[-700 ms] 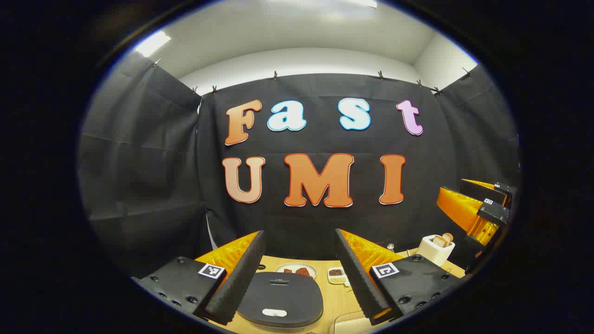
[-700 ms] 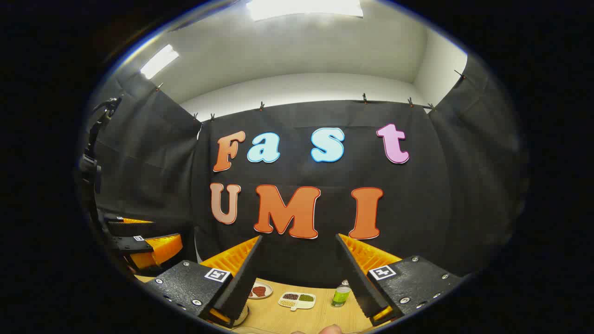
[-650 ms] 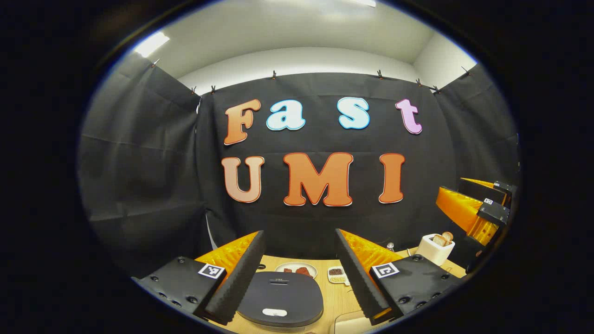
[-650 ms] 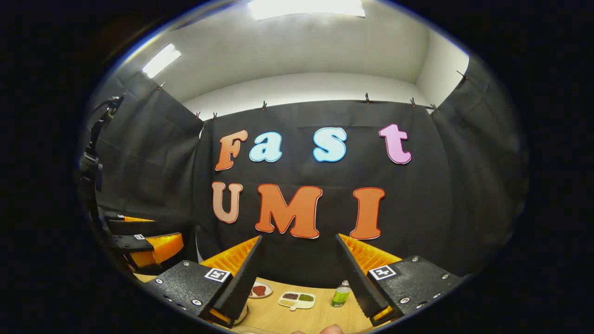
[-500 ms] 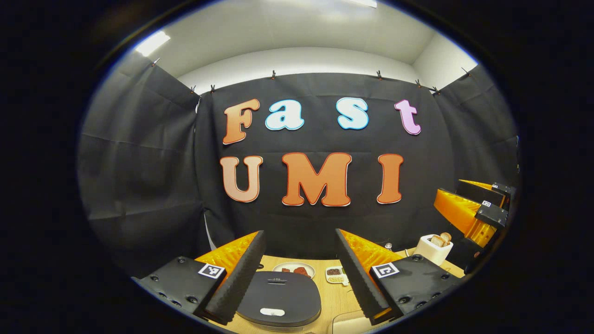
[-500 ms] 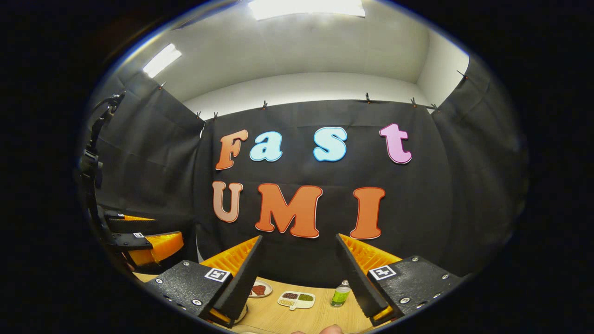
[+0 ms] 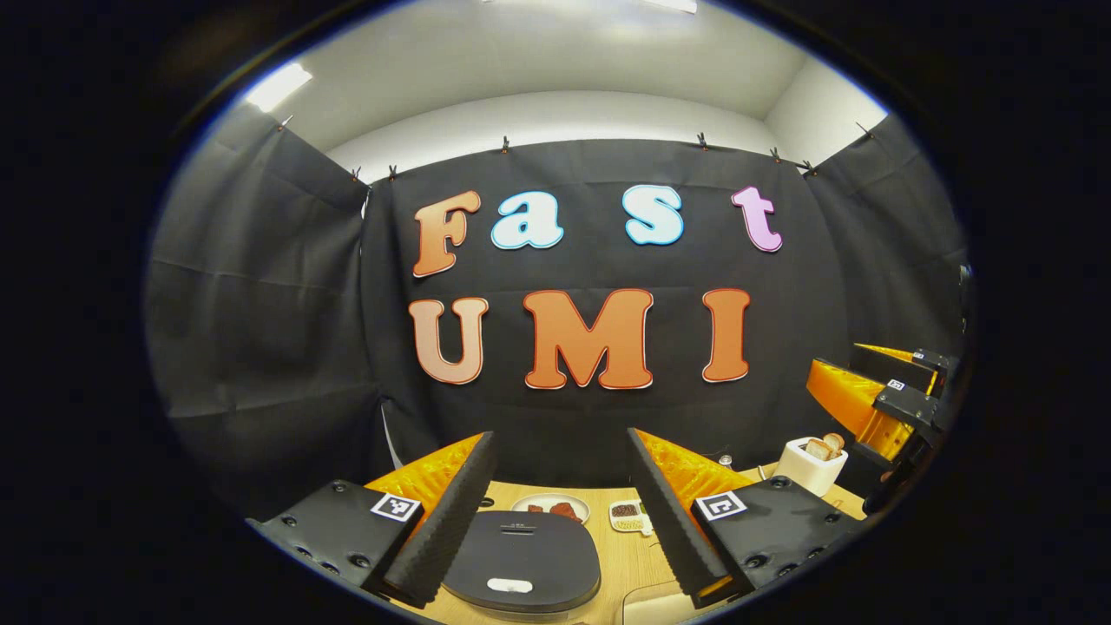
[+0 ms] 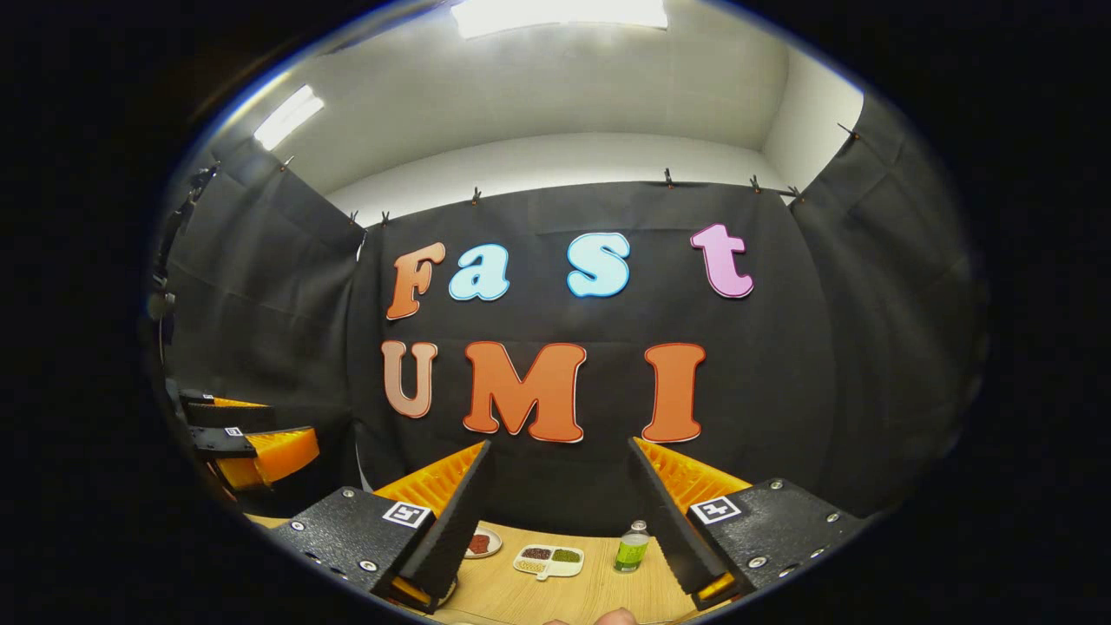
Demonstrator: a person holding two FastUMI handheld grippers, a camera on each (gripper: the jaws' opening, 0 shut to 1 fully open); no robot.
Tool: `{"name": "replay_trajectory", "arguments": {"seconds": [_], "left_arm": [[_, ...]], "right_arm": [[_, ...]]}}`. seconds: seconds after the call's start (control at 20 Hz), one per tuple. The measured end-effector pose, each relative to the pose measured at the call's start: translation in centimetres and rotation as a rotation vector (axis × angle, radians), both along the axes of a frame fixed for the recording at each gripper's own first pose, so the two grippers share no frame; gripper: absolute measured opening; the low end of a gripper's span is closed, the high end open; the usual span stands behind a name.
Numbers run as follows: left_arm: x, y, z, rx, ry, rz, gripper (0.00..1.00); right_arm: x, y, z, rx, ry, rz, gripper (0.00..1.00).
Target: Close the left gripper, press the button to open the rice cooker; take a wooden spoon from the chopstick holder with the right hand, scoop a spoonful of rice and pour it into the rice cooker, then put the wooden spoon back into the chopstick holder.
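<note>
The rice cooker [image 7: 525, 560] sits low in the left gripper view, its dark lid shut, with a pale button [image 7: 509, 585] at the near edge. My left gripper [image 7: 560, 434] hangs above and in front of it, open and holding nothing; it also appears at the left edge of the right gripper view [image 8: 295, 427]. A white holder [image 7: 811, 464] with wooden ends poking out stands at the back right. My right gripper [image 8: 560, 443] is open and holds nothing. It also shows far right in the left gripper view [image 7: 833, 358], raised beside the holder.
On the wooden table [image 8: 555, 599] lie a plate with red food [image 7: 549, 506], a small divided dish [image 8: 547, 560] of beans and a green bottle [image 8: 631, 547]. A pale container's rim [image 7: 651, 599] shows right of the cooker. A fingertip [image 8: 612, 617] peeks in at the bottom.
Both views have drifted slightly. In the left gripper view the right gripper has sunk a little lower, and the right gripper view has swung slightly right. Both grippers stay open.
</note>
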State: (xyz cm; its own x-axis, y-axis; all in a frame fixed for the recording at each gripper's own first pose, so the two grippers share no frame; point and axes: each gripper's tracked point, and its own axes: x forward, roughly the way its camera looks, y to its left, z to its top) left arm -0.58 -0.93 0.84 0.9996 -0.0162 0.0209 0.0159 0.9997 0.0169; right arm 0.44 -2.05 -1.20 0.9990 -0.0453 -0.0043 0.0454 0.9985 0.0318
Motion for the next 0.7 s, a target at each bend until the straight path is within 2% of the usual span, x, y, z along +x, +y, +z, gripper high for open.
{"name": "replay_trajectory", "arguments": {"seconds": [0.5,0.7], "left_arm": [[-0.24,-0.04,0.93,-0.008,-0.021,-0.005,0.99],[-0.07,0.83,0.55,-0.012,-0.009,0.021,0.97]], "right_arm": [[0.0,-0.08,0.6,0.01,-0.026,-0.014,0.93],[-0.07,-0.38,0.67,0.006,-0.029,-0.02,0.93]]}}
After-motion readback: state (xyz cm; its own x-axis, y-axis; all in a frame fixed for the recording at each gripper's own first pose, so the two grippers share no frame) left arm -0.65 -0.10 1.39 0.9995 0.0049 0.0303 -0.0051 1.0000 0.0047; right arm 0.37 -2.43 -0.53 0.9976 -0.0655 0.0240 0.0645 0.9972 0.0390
